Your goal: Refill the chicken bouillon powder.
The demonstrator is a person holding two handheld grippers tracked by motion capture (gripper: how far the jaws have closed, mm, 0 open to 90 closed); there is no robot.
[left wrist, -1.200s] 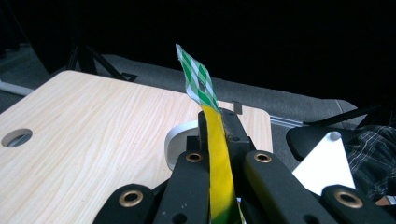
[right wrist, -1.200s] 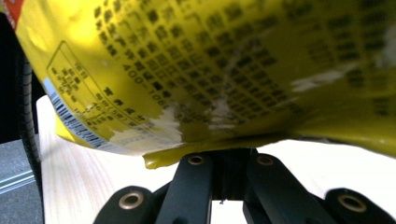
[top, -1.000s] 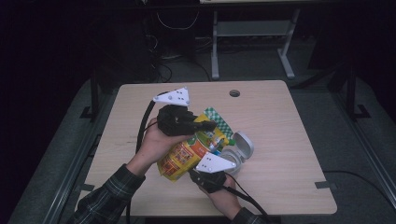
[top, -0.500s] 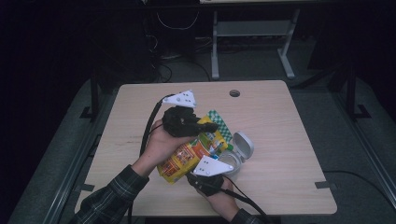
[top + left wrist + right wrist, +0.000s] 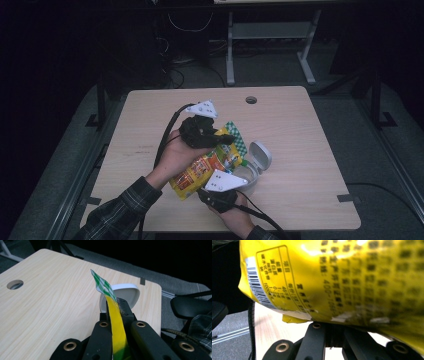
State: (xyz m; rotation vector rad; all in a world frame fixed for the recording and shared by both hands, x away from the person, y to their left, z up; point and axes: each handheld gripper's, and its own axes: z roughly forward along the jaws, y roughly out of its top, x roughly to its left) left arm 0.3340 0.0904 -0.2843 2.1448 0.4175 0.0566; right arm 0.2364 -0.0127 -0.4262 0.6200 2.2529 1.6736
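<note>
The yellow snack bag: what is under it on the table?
A white container with its hinged lid open sits under the bag's right edge, on the table. The bag covers part of its opening, so any contents stay hidden.

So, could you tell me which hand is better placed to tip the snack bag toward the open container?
Probably the left: its tongs pinch the bag top beside the container; the right tongs hold its bottom.
</note>
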